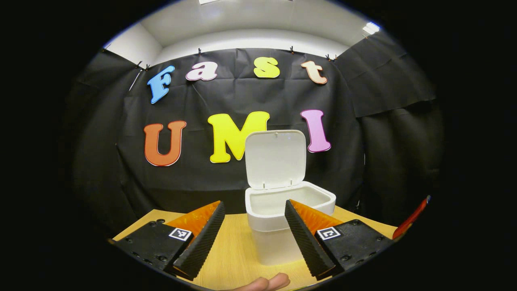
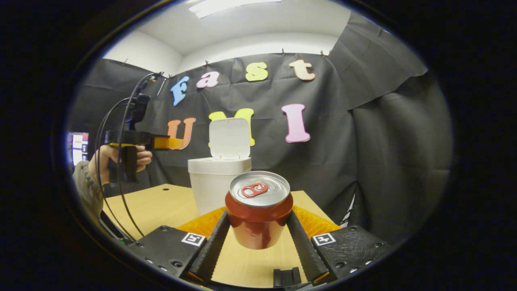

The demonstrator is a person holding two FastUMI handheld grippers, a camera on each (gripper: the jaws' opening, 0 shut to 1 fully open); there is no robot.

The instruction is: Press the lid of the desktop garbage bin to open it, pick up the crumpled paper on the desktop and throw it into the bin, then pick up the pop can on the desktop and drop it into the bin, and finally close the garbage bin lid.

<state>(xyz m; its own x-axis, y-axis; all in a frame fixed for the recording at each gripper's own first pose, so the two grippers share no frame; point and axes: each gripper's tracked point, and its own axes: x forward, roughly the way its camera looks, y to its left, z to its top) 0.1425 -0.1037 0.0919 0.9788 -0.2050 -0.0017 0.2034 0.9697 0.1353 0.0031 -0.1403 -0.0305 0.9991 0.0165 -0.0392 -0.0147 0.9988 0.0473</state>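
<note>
Pop can (image 2: 258,210) is pinched upright in right tool (image 2: 258,238); open bin (image 2: 220,178) lies ahead-left; left tool (image 1: 254,236) is spread, empty.

The can (image 2: 259,214) is glossy metal, its top brushed and shiny. The bin (image 1: 288,218) and its lid (image 1: 275,158) look like smooth matt plastic. The desk (image 2: 161,206) is pale wood with a faint grain and slight sheen. The wall (image 1: 242,169) is matt, creased cloth. Both grippers' inner jaw faces are ribbed
</note>
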